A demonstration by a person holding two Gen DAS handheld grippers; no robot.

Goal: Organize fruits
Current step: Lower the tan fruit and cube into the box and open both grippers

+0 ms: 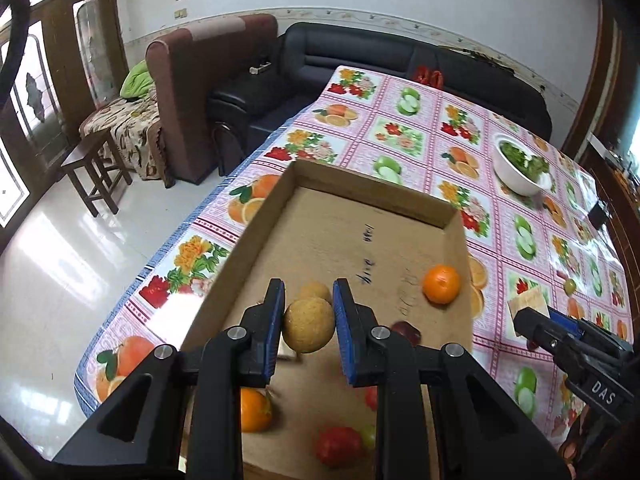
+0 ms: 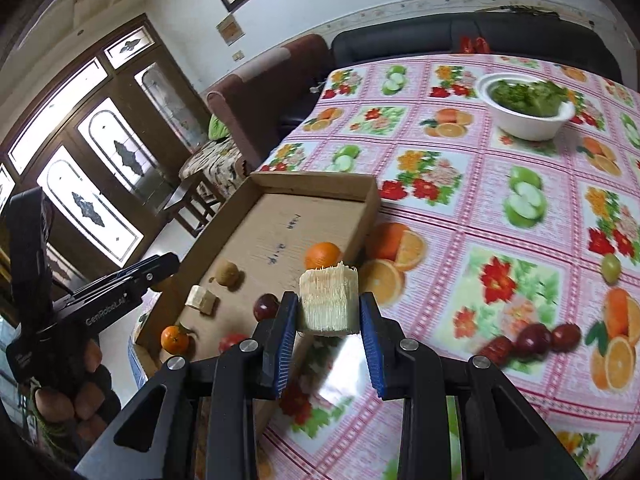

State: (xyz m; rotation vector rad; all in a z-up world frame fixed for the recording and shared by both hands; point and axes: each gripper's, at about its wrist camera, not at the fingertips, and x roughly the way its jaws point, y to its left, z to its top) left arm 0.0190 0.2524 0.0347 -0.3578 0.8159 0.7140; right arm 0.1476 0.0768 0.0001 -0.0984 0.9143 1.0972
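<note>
Left gripper (image 1: 308, 322) is clamped on a tan round fruit (image 1: 309, 325), right gripper (image 2: 329, 316) on a pale fibrous chunk (image 2: 329, 300), both over the box's near end. Judgement: lower each w/o squeezing, release apart from the orange (image 1: 441, 284) at 2 o'clock, inside the cardboard box (image 1: 372, 176).

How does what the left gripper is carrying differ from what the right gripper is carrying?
The left gripper is shut on a round tan fruit; the right gripper is shut on a pale fibrous chunk. The fruit is a smooth-outlined ball; the chunk is blocky with a ragged, stringy top. The fruit hangs over the cardboard tray, the chunk beside the tray's edge, over the tablecloth. Both are clamped between blue pads, off the surface.
</note>
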